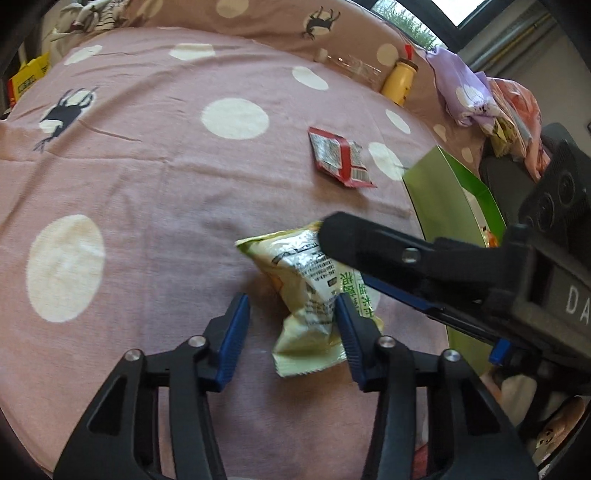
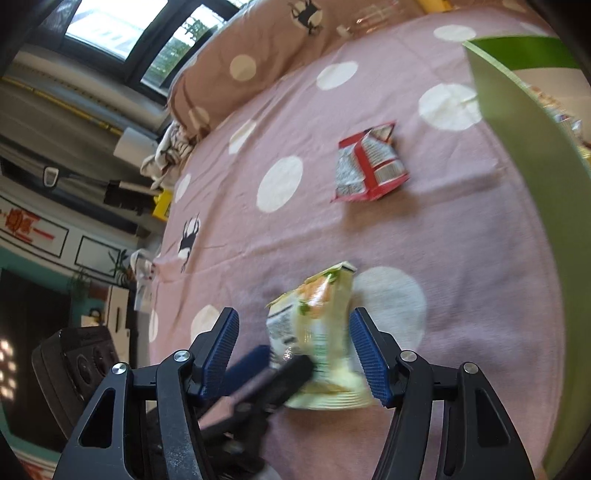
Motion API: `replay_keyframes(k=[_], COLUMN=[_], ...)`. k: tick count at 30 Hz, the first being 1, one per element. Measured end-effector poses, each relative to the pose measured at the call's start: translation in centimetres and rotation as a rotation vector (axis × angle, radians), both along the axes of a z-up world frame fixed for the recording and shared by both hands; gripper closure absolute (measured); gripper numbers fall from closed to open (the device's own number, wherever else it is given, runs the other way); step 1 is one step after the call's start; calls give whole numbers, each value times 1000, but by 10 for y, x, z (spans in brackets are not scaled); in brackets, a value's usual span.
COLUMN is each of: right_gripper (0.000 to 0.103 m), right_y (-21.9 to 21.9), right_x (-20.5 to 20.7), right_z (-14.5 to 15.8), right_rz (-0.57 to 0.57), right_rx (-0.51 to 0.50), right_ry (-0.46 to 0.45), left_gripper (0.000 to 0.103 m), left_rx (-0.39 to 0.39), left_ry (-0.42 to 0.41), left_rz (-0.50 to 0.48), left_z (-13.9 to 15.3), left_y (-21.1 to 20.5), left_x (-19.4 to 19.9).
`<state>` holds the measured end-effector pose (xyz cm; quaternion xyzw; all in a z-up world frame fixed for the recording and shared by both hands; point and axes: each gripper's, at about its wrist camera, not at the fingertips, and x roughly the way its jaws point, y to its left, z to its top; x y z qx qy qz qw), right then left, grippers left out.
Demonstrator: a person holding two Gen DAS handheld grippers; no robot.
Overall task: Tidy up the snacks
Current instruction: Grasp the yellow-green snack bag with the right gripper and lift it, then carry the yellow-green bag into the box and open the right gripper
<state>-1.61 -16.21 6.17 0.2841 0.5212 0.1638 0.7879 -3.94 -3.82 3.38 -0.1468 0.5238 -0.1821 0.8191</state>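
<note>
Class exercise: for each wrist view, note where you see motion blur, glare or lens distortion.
Left wrist view: glare on the foil of the yellow-green snack bag; the bedspread bulges from fisheye distortion. Right wrist view: motion blur smears that bag and the left hand-held gripper reaching in; the window is overexposed.

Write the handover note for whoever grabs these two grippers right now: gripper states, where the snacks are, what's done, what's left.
Left gripper: open, the pale green snack bag partly between its fingers, not clamped.
Right gripper: open, straddling the same bag from the other side.
Red snack packet: lying flat on the pink dotted bedspread, beyond the bag, untouched.
Green box: open, at the bed's right side; some packets seem to be inside.
Done: neither loose snack is stowed yet.
Left: probably close on the bag, box it, then fetch the red packet.
</note>
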Motion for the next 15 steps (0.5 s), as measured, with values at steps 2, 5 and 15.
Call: replay_keyframes(k=[2, 5, 15], right_gripper=[44, 54, 55], right_y=[6, 12, 6], right_x=[3, 4, -12], right_z=[-7, -13, 21], right_rz=[13, 6, 3], right_rx=[-2, -52, -78], right_ry=[24, 41, -108], left_gripper=[66, 69, 73], left_rx=[-18, 5, 7], left_ry=[16, -6, -207], left_rz=[-17, -26, -57], left_z=[-3, -2, 38], left_y=[-4, -10, -21], left_x=[1, -1, -17])
